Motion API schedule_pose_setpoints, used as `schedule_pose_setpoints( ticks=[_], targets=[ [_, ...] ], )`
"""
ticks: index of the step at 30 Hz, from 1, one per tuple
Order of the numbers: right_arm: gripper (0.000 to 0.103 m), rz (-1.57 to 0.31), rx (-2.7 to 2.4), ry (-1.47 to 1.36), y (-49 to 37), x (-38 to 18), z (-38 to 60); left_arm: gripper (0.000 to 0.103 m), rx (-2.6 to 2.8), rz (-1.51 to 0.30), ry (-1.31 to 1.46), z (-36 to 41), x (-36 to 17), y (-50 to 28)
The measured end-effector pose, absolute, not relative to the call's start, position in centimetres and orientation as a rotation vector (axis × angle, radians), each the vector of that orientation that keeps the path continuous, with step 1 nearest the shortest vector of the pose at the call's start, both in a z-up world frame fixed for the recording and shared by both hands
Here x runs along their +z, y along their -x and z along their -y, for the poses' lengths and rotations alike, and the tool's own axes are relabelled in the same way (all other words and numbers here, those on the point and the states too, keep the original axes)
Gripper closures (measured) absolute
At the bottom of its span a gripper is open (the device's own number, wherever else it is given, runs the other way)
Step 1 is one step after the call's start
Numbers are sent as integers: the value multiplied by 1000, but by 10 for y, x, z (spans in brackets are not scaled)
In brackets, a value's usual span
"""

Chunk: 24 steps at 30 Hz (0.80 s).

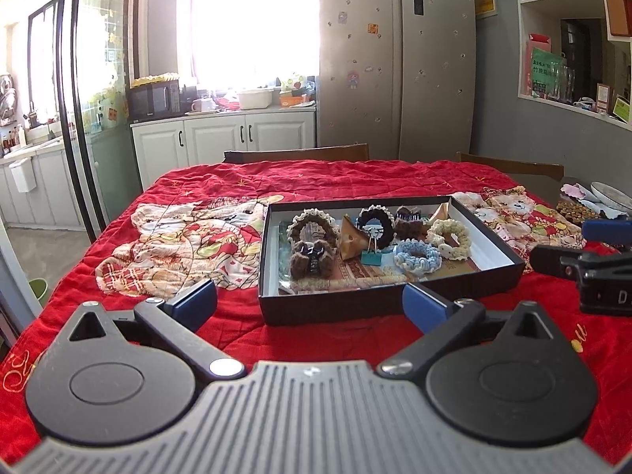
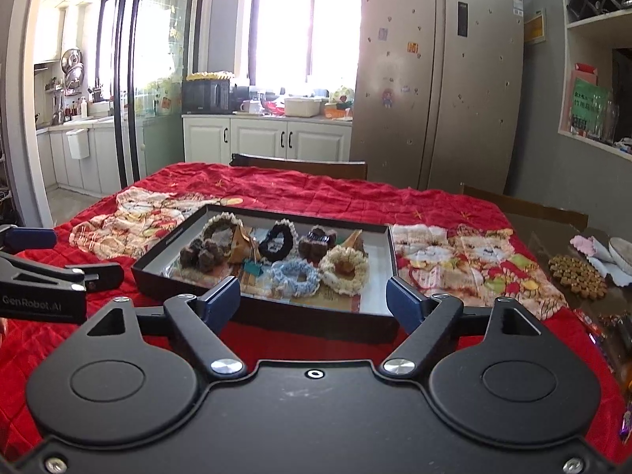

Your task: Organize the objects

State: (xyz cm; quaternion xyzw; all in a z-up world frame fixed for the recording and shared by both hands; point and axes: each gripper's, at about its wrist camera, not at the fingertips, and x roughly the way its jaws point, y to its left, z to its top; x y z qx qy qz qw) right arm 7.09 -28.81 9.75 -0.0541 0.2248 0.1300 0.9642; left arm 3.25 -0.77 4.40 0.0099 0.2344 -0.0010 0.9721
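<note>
Two blue-padded fingers of the left gripper (image 1: 310,304) stand spread wide and hold nothing, low in the left wrist view. Just beyond them, toward 12 o'clock, a black shallow box (image 1: 395,300) rests on the red quilted cloth (image 1: 221,181). Inside it lie a light blue scrunchie (image 1: 418,256), a cream scrunchie (image 1: 450,237), a black scrunchie (image 1: 375,223), a brown fuzzy hair claw (image 1: 312,258) and a teal binder clip (image 1: 370,257). At 3 o'clock the right gripper (image 1: 584,252) reaches in from the edge.

From the right wrist view, the right gripper (image 2: 314,296) is likewise released, fingers apart with nothing between them. The box (image 2: 316,318) sits straight ahead at 12 o'clock, its near wall just past the fingertips. At 9 o'clock the left gripper (image 2: 59,264) shows. At 3 o'clock a brown beaded trivet (image 2: 578,276) lies near the table edge, well apart from the box.
</note>
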Motion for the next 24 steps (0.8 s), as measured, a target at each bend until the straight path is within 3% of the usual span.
schedule_pose_setpoints(
  ticks=[24],
  targets=[
    [14,-549,249,67,-59,71,295,0,-3,-504,-31,14,29,-17]
  ],
)
